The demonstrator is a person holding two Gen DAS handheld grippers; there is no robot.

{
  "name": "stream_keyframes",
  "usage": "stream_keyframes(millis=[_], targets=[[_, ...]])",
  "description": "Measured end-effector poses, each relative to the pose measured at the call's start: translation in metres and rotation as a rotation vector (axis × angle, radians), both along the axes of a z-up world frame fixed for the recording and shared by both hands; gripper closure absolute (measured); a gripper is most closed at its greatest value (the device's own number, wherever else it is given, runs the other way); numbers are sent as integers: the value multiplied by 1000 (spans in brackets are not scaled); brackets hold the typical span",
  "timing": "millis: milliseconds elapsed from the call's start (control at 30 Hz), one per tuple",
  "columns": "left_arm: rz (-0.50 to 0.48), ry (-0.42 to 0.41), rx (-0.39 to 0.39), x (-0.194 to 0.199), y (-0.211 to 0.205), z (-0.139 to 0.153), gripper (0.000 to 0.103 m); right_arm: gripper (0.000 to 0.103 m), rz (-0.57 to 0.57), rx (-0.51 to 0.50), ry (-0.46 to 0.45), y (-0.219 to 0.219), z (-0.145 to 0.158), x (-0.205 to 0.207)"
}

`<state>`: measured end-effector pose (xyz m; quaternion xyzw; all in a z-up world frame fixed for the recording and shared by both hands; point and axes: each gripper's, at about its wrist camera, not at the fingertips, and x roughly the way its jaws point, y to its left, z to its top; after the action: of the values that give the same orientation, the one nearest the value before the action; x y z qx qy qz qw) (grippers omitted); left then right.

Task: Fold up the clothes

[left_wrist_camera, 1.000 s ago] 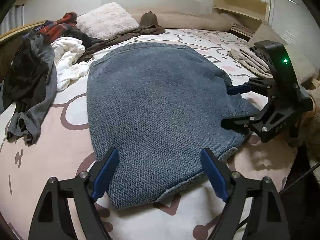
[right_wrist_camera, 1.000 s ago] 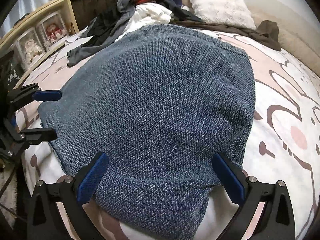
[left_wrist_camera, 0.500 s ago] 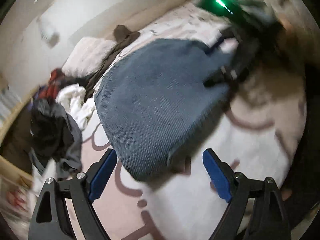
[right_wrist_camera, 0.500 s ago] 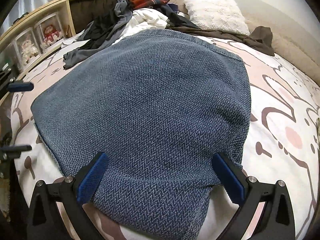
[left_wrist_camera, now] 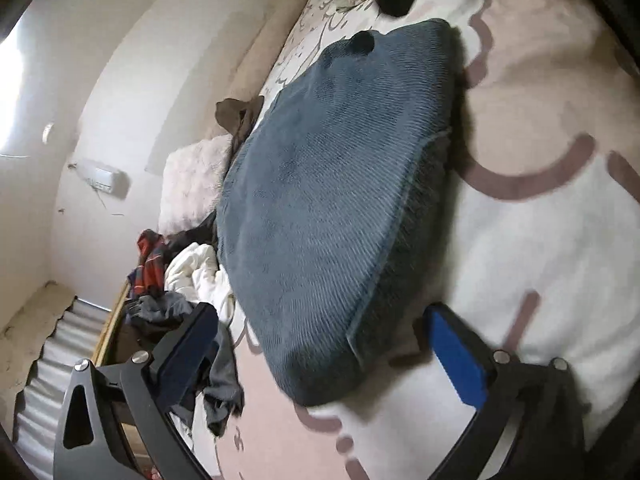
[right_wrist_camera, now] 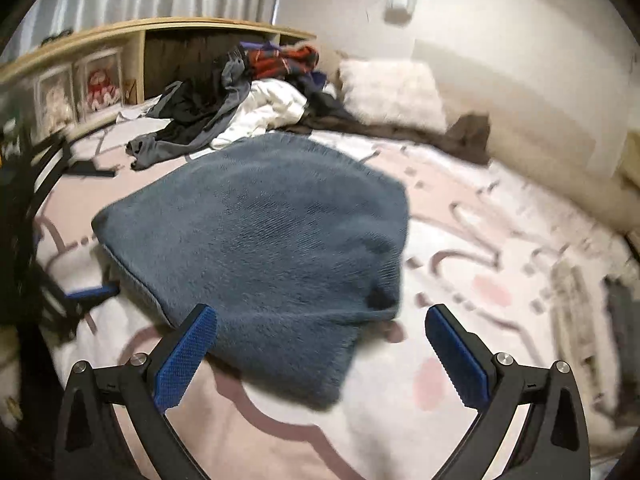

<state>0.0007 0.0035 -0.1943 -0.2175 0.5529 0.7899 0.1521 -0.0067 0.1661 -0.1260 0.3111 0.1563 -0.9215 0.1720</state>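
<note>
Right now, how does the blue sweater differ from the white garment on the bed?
The blue sweater lies flat and folded in the middle of the bed; the white garment is crumpled in the pile of clothes behind it. The sweater looks thick and coarsely knitted, the white garment smoother. The sweater lies apart; the white garment touches other clothes. Neither is held by a gripper.

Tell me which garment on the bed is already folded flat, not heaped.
The blue knit sweater, lying as a flat rectangle mid-bed just ahead of the open right gripper; the other clothes sit crumpled near the headboard.
</note>
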Motion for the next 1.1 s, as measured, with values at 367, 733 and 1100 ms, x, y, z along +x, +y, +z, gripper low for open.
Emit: stream_keyframes(millis=[367,733,1100], targets=[[-69,15,45,-16,3,1,0,0,187,446,103,-42,-33,30],[-16,197,87,-3,1,-3,0,0,300,726,221,-62,-63,46],[22,172,221,-37,-1,36,0,0,314,802,302,-82,-72,38]])
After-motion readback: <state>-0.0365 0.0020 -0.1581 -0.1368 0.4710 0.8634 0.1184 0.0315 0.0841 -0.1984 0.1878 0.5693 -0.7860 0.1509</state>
